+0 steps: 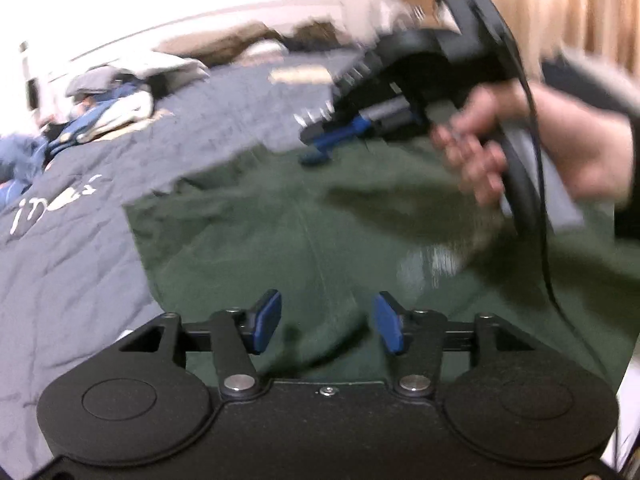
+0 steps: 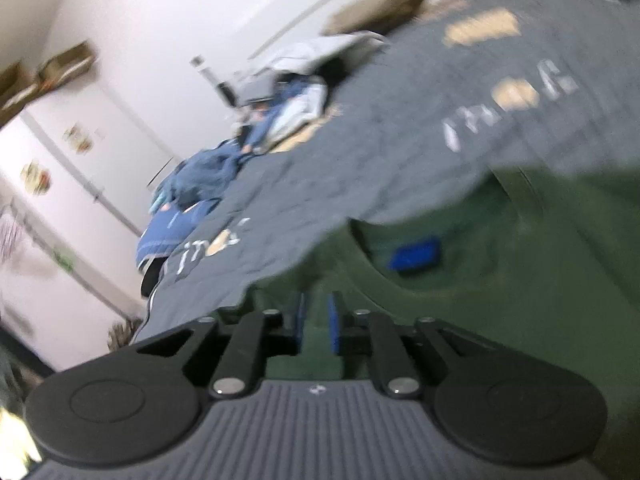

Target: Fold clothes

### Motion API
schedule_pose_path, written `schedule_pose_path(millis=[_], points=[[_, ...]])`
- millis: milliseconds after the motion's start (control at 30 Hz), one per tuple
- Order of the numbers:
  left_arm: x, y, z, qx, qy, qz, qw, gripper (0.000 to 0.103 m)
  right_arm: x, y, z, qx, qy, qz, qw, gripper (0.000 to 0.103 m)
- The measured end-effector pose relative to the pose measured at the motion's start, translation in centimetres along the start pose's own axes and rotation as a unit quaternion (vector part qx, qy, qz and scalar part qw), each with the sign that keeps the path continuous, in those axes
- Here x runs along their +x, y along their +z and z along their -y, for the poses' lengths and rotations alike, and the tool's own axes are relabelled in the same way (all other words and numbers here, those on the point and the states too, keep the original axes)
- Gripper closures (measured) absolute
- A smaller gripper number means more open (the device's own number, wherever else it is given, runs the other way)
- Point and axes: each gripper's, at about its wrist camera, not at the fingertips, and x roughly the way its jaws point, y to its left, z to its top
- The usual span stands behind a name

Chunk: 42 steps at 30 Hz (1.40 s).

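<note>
The left gripper [image 1: 326,322] has its fingers parted, empty, above the green garment [image 1: 280,232]. The right gripper [image 2: 318,320] nearly closes its fingers; any pinch is unclear. Beyond, a grey bedspread [image 1: 80,220] carries piled clothes [image 1: 104,104].

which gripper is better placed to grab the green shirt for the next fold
Left, probably. The left gripper hangs open right over the green shirt; the right gripper is nearly closed, with only a narrow gap.

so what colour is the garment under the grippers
Dark green garment, clearest in the left wrist view.
</note>
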Motion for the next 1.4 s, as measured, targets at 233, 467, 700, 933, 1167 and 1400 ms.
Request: schedule_pose_path(millis=[233, 467, 700, 933, 1167, 1400], points=[[1.2, -0.2, -4.1, -0.100, 0.097, -0.038, 0.9895, 0.051, 3.4, 1.6, -5.2, -0.118, -0.009, -0.031, 0.992, 0.058], [0.9, -0.3, -7.6, -0.167, 0.113, -0.027, 0.9792, 0.051, 8.0, 3.5, -4.4, -0.148, -0.075, -0.060, 0.984, 0.057], [2.0, 1.9, -14.0, -0.268, 0.052, 0.067, 0.9597, 0.051, 8.5, 5.0, -2.2, -0.148, -0.094, -0.060, 0.983, 0.056], [5.8, 2.1, -15.0, -0.272, 0.042, 0.052, 0.9601, 0.051, 10.3, 5.0, -1.3, -0.159, -0.086, -0.083, 0.980, 0.055], [8.0, 2.8, -15.0, -0.276, 0.028, 0.058, 0.9590, 0.052, 12.5, 5.1, -0.1, -0.128, -0.082, -0.096, 0.984, 0.055], [9.9, 1.8, -17.2, -0.331, 0.005, 0.036, 0.9428, 0.091, 13.7, 5.4, 1.0, -0.072, -0.052, -0.116, 0.989, 0.076]])
